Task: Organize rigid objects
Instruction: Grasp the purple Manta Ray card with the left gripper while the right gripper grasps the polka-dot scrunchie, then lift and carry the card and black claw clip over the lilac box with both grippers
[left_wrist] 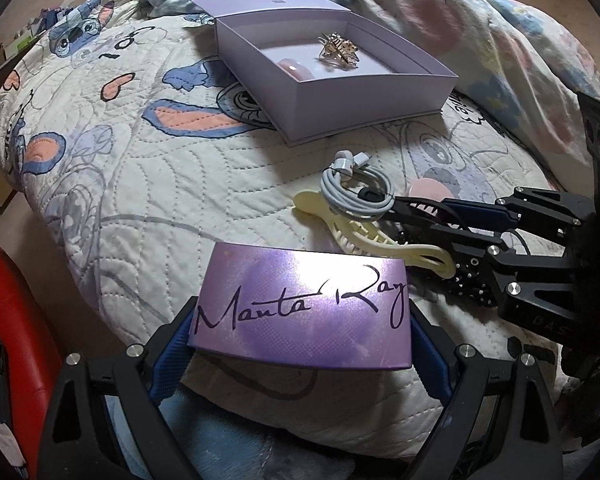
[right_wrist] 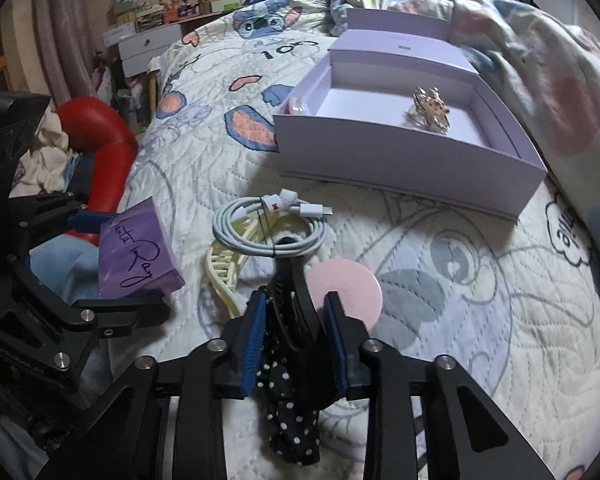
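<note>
L gripper [left_wrist: 300,344] clamps purple Manta Ray box [left_wrist: 304,312]; coiled cable [left_wrist: 352,192] w/ cream clip [left_wrist: 360,236] beyond.

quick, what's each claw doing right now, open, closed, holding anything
Left claw: closed on the purple Manta Ray box.
Right claw: closed on the black polka-dot hair clip.

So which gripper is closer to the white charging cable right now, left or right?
Right. The right gripper, shut on a black hair clip, has its tips right below the white charging cable. The left gripper holds the purple box farther off to the side.
</note>
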`<state>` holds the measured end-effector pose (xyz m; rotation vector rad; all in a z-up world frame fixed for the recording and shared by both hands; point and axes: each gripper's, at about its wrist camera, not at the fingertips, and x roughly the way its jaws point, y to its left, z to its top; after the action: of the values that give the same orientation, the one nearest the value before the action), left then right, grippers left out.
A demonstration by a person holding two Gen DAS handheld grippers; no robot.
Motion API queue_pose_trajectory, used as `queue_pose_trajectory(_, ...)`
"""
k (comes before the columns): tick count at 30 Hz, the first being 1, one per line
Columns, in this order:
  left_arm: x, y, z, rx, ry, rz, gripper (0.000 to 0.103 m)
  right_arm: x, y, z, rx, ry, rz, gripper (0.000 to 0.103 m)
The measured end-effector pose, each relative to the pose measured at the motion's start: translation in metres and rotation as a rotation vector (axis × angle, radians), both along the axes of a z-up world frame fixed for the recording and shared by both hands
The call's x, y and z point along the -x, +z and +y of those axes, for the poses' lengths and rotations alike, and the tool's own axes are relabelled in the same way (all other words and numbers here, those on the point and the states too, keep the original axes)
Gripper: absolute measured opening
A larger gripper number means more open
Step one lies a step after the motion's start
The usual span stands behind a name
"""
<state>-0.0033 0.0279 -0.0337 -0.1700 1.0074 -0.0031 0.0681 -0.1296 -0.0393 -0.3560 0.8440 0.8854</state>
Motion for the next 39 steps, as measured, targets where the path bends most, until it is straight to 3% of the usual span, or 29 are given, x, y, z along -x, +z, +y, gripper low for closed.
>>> queue_pose_trajectory(15, 0.007, 0.010, -0.007, -0.001, -0.011, -0.023, 0.095, 0.007, 0.011, -0.026, -0.079, -0.046, 0.085, 0.022)
queue_pose_trajectory(30, 0.024, 0.036, -0.033, -0.031, -0.038, -0.083, 0.095, 0.033, 0.031, -0.066, -0.154, -0.123, 0.073, 0.022)
queue_pose_trajectory(39, 0.028, 0.049, -0.041, -0.036, -0.032, -0.112, 0.095, 0.042, 0.044, -0.073, -0.181, -0.106, 0.061, 0.022)
